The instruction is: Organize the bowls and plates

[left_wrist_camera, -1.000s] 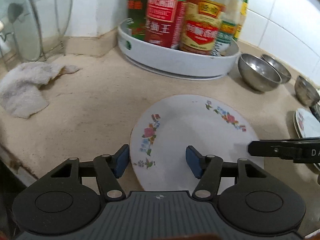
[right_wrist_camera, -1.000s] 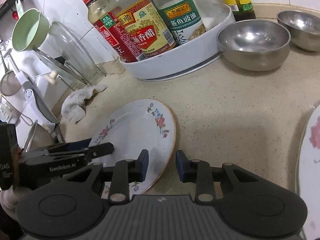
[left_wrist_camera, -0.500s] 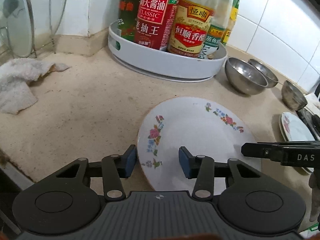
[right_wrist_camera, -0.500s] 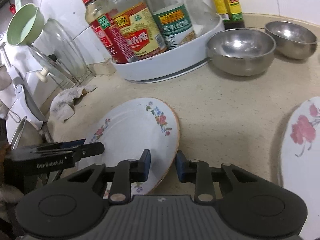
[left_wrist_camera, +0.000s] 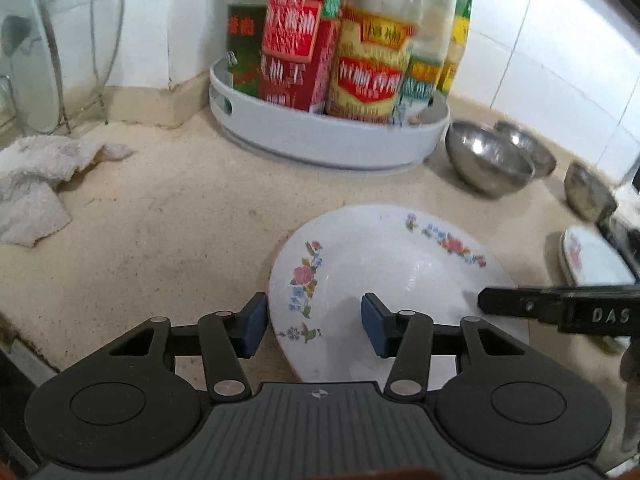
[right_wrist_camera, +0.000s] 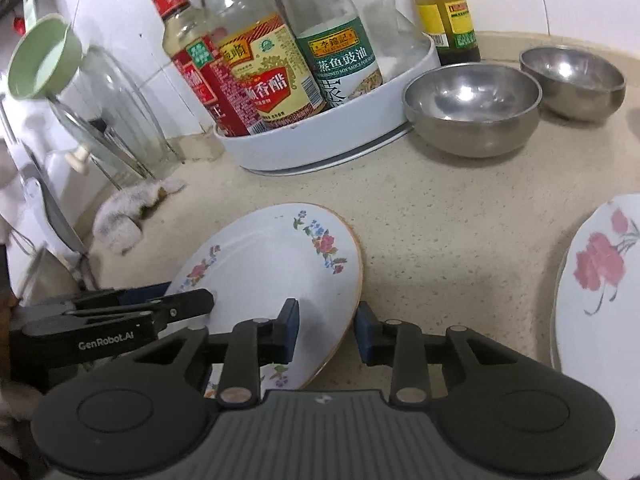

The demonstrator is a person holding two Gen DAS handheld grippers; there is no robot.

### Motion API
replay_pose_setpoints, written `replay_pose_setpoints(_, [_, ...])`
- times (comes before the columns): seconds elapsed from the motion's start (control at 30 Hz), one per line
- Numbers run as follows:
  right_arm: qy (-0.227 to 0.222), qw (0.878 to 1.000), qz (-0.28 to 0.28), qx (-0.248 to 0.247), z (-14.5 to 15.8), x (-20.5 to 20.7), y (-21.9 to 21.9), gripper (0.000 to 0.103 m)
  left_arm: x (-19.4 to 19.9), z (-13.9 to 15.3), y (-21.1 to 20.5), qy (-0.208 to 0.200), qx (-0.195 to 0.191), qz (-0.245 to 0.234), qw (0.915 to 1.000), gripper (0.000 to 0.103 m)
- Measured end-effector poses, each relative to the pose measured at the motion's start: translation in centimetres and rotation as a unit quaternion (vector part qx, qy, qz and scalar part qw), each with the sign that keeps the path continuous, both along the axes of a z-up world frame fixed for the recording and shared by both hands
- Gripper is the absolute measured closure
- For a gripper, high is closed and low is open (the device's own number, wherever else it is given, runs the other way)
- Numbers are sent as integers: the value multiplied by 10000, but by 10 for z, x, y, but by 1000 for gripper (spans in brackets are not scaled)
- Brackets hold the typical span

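Beside the white bottle tray (right_wrist_camera: pixel 332 136) stand three steel bowls (left_wrist_camera: pixel 488 164); two plates lie on the counter. Nearer the tray, the flowered plate (right_wrist_camera: pixel 276 276) has each rim between parted jaws: left gripper (left_wrist_camera: pixel 314 322) and right gripper (right_wrist_camera: pixel 326 330), neither clamping.

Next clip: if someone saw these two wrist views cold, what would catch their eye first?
Probably the white floral-rimmed plate on the speckled beige counter, with the left gripper and right gripper each open astride an edge of it. Behind it, a round white tray crowded with sauce bottles stands in the tiled corner. Two shiny steel bowls sit to its right.
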State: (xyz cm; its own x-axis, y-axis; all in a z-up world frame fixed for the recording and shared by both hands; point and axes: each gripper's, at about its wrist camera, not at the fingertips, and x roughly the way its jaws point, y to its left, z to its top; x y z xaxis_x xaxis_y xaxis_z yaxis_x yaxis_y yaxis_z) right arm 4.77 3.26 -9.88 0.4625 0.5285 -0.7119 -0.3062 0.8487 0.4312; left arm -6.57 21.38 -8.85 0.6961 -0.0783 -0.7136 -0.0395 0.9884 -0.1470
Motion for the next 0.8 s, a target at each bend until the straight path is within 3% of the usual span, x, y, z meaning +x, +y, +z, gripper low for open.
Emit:
replay_pose_setpoints(0.13, [-96,9998,-18,183,9,3,-5,74,3,10,-2,-159,-10,16,9999,46])
replay_pose_setpoints(0.27, [-192,9998,-12,6,12,6,-7,75,8,2,-8,-23,-90,-37,9999,47])
replay_pose_setpoints(0.47, [-134,9997,-123,192,8,4,-22,77,12,-2,-14,21,-286,-75,9996,47])
replay_pose_setpoints(0.73, [-363,9985,-191,364,19,3,-35,80,22,-2,-33,-10,-289,-407,9988,48])
replay_pose_setpoints(0.77, [-296,9988,-184,357,18,3,-36,80,23,-3,-35,19,-285,-443,9986,53])
replay_pose_setpoints(0.8, [-284,9987,-231,354,15,4,-37,83,23,-4,-37,-21,-430,-616,9972,68])
